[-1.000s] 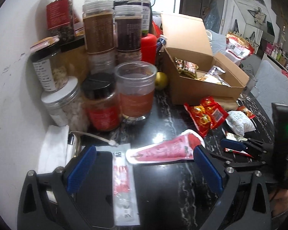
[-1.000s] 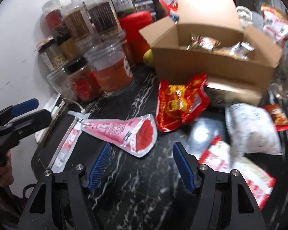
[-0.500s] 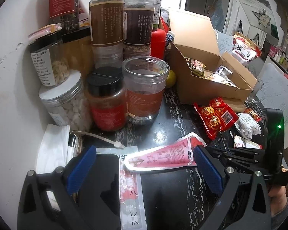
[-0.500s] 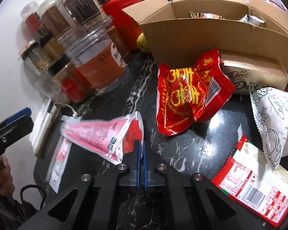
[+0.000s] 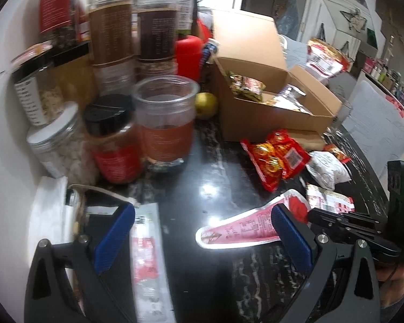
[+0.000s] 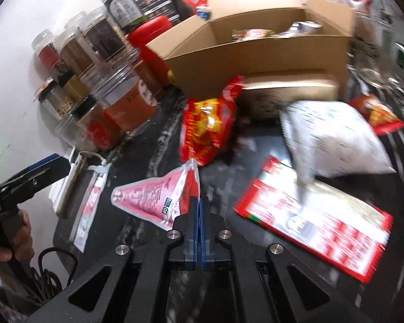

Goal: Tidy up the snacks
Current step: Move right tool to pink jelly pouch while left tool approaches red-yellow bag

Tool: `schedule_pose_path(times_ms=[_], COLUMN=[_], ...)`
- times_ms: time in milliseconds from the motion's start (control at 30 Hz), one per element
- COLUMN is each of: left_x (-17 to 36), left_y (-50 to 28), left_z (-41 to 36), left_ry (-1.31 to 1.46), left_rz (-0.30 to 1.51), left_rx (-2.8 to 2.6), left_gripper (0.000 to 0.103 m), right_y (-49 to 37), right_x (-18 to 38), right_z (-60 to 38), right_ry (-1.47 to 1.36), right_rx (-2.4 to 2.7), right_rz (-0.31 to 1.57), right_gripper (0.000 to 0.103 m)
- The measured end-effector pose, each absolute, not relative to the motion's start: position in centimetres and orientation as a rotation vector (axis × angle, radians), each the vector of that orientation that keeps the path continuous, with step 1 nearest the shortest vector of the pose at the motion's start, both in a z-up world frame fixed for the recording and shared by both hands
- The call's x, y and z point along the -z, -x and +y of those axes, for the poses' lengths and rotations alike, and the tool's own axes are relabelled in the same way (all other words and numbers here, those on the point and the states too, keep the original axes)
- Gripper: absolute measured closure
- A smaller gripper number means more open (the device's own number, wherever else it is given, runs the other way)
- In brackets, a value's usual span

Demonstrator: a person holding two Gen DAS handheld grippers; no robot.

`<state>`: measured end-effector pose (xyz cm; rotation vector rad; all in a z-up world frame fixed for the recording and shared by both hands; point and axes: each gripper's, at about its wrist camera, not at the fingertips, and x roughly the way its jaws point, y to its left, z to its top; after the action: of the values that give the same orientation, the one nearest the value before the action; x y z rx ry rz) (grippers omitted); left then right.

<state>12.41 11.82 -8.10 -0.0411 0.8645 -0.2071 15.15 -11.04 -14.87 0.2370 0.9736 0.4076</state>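
Right wrist view: my right gripper (image 6: pixel 199 210) has its blue pads pressed together on the red wide end of the pink cone-shaped snack pouch (image 6: pixel 153 196), pinching its edge; the pouch looks lifted off the black marble-veined countertop (image 6: pixel 256 161), though blur makes that hard to confirm. Just beyond the pouch lies a red-and-yellow foil snack bag (image 6: pixel 207 129), leaning against a small tan box under the open brown cardboard box (image 6: pixel 256 53), which has a few wrapped snacks inside. To the right I see a white printed snack bag (image 6: pixel 336 140) overlapping a flat red-and-white packet (image 6: pixel 315 215), both smeared by motion. Left wrist view: my left gripper (image 5: pixel 199 238) is spread wide, nothing between its pads, low over the counter; a long white-and-red sachet (image 5: pixel 146 258) lies just inside its left finger beside a dark flat device. The pink pouch sits by its right finger, with the right gripper clamped on the far end. Clear plastic jars with brown and red contents (image 5: pixel 164 123) crowd against the white wall (image 5: pixel 5 140) at the back left, a red bottle and a yellow-green fruit (image 5: pixel 206 102) behind them. Beyond the counter I see a grey chair back, white cabinets and shelving far right.
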Motion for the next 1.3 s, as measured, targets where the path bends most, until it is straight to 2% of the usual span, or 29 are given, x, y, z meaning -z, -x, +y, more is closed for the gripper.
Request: schedule_pose_path(times_ms=[367,467,500,567,600,633,900,1300], left_x=[8.1,8.0,8.0,8.0,8.0,8.0,8.5,9.6], left_y=[-12.4,-12.4,-12.4,-12.4,-12.4,-12.4,-12.8,-13.1], left_z=[7.0,6.3,6.1,6.0,6.0,6.1,7.4,8.0], left_ry=[-0.004,-0.016,-0.019,-0.022,-0.022,-0.021,0.015,0.059], left_rz=[0.866,0.864,0.865,0.867,0.868,0.871,0.898,0.968], left_rx=[0.33,0.346,0.348,0.347,0.344,0.339,0.316,0.282], left_gripper=[0.0,0.0,0.0,0.0,0.0,0.0,0.0,0.0], right_y=[-10.8,-10.6,-10.6,-10.6,-10.5,-10.4,-12.5,-15.2], right_x=[13.5,13.7,13.7,13.5,13.4,13.1,12.1,14.6], right_z=[-17.7,-17.7,-17.5,-17.1,-17.0,-16.8,-12.2,-7.6], right_ry=[-0.258,-0.225,-0.199,-0.149,-0.13,-0.112,0.227,0.504], right_rx=[-0.225,-0.217,-0.217,-0.228,-0.231,-0.236,-0.48,-0.745], right_rz=[0.95,0.981,0.988,0.983,0.977,0.965,0.954,1.079], right_gripper=[0.101,0.097,0.091,0.062,0.039,0.033,0.032,0.031])
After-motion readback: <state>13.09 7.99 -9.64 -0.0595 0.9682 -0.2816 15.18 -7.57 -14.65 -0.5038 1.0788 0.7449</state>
